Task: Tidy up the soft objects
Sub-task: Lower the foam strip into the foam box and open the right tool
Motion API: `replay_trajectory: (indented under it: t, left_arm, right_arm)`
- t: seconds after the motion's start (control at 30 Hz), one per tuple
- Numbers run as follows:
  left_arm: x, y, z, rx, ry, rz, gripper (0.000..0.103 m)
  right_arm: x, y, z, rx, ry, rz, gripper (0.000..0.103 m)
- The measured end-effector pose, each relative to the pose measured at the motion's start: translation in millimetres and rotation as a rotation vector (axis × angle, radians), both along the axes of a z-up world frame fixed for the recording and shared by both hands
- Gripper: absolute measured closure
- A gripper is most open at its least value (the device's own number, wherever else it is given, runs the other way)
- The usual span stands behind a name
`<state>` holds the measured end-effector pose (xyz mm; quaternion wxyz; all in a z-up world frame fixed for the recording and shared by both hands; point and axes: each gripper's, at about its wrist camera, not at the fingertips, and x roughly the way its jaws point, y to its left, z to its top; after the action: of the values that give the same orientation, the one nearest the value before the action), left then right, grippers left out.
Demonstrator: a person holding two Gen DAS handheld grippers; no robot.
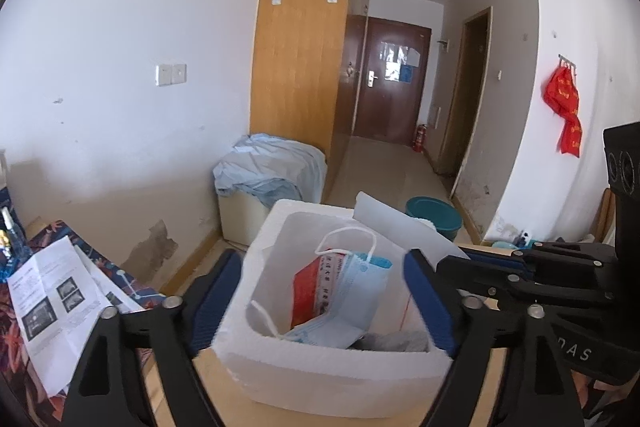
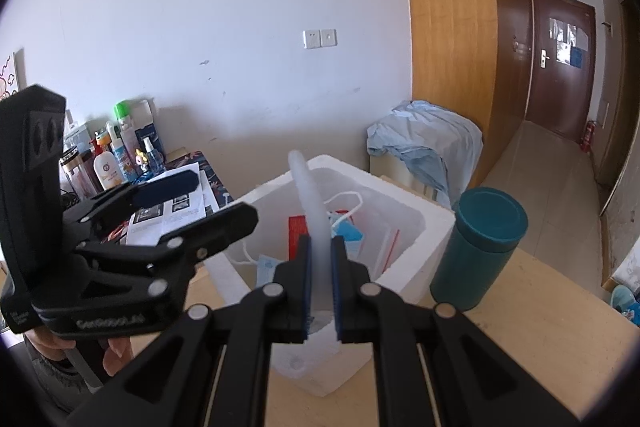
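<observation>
A white foam box (image 1: pixel 256 359) stands on the wooden table (image 2: pixel 520 331). Inside lie blue face masks (image 1: pixel 344 291), a red packet (image 1: pixel 308 291) and something grey. My left gripper (image 1: pixel 324 287) is open, its blue-padded fingers on either side of the box. My right gripper (image 2: pixel 320 263) is shut on a thin white foam sheet (image 2: pixel 308 195), held edge-on over the box (image 2: pixel 404 267); the sheet (image 1: pixel 400 223) also shows in the left wrist view, with the right gripper (image 1: pixel 440 259) at the box's right rim. The left gripper (image 2: pixel 192 203) shows in the right wrist view.
A teal insulated cup (image 2: pixel 476 251) stands right of the box. Printed papers (image 1: pixel 56 299) lie on a patterned cloth at left, with bottles (image 2: pixel 112 159) behind. A cloth-covered cabinet (image 1: pixel 272 175), a teal basin (image 1: pixel 434 211) and a wooden wardrobe (image 1: pixel 304 27) are beyond.
</observation>
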<state>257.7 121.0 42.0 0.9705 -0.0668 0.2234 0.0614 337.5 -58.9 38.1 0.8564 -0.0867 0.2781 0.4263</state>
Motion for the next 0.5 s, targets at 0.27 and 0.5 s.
replay_trajectory:
  t: [0.27, 0.5]
  left_arm:
    - [-7.6, 8.9, -5.3, -0.026, 0.011, 0.014, 0.016]
    - [-15.0, 12.5, -11.7, -0.035, 0.017, 0.032, 0.016]
  right_arm:
    - [1.4, 9.5, -3.0, -0.014, 0.018, 0.012, 0.092]
    - [2.3, 14.9, -7.0, -0.030, 0.027, 0.016, 0.091]
